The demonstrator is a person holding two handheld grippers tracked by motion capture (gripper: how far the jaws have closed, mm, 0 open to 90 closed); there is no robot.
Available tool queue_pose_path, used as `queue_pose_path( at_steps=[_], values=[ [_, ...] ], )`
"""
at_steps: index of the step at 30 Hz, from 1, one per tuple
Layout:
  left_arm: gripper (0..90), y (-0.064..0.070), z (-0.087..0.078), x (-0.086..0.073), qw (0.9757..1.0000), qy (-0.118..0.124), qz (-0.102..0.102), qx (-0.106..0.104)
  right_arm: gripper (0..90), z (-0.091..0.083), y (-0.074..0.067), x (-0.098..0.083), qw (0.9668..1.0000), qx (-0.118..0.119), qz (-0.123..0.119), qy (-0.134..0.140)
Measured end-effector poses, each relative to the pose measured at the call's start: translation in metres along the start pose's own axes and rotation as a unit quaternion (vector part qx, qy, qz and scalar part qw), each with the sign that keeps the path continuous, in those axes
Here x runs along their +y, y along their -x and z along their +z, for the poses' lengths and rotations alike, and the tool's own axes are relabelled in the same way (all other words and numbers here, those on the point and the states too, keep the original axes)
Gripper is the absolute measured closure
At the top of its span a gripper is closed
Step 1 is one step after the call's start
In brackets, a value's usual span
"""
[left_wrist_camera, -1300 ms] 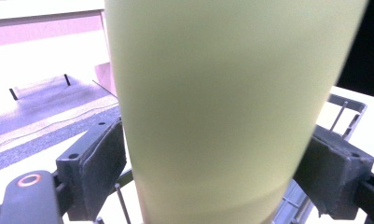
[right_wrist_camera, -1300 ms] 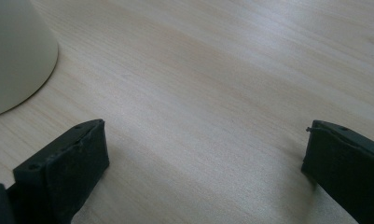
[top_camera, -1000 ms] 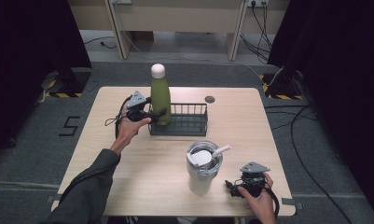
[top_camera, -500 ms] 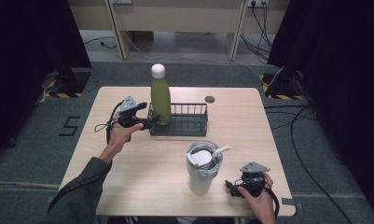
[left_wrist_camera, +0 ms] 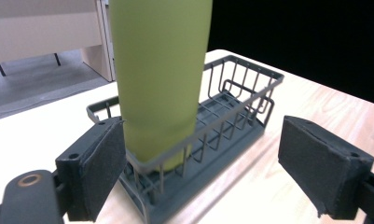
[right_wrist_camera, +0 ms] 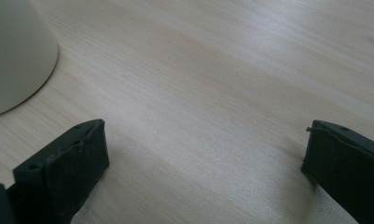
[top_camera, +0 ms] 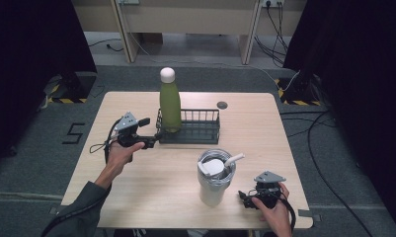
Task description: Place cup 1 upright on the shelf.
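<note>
Left gripper view puts my wide-open, empty left hand-held gripper (left_wrist_camera: 212, 163) just before the upright green bottle (left_wrist_camera: 159, 79) standing in the wire basket (left_wrist_camera: 231, 116).

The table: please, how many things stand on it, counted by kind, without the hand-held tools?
Bottles: 1, the green bottle, upright in the basket
Wire baskets: 1, the dark basket
Tumblers: 1, the white tumbler with a straw
Small round dark discs: 1, the disc
Total: 4

The bottle (top_camera: 170, 103) stands in the left end of the wire basket (top_camera: 195, 129), with the tumbler (top_camera: 214, 178) on the table (top_camera: 151, 192) in front of it.
</note>
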State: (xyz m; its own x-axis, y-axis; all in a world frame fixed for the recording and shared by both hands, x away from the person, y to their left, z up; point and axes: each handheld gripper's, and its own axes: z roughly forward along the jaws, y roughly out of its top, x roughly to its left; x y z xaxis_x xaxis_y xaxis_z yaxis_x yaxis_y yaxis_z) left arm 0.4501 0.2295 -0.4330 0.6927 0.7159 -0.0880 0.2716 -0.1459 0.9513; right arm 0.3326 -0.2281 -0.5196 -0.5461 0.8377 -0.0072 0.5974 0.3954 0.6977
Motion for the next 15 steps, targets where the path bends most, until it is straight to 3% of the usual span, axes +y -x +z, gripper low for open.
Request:
queue_pose_path(
  at_steps=[6, 15],
  values=[
    [14.9, 0.007, -0.010, -0.014, 0.9999, -0.008, 0.009, 0.003, 0.2, 0.000, 0.000, 0.000, 1.0000, 0.000, 0.000, 0.000],
    [15.0, 0.011, -0.021, -0.030, 0.9999, -0.011, 0.002, 0.002, 0.2, 0.000, 0.000, 0.000, 1.0000, 0.000, 0.000, 0.001]
  ],
)
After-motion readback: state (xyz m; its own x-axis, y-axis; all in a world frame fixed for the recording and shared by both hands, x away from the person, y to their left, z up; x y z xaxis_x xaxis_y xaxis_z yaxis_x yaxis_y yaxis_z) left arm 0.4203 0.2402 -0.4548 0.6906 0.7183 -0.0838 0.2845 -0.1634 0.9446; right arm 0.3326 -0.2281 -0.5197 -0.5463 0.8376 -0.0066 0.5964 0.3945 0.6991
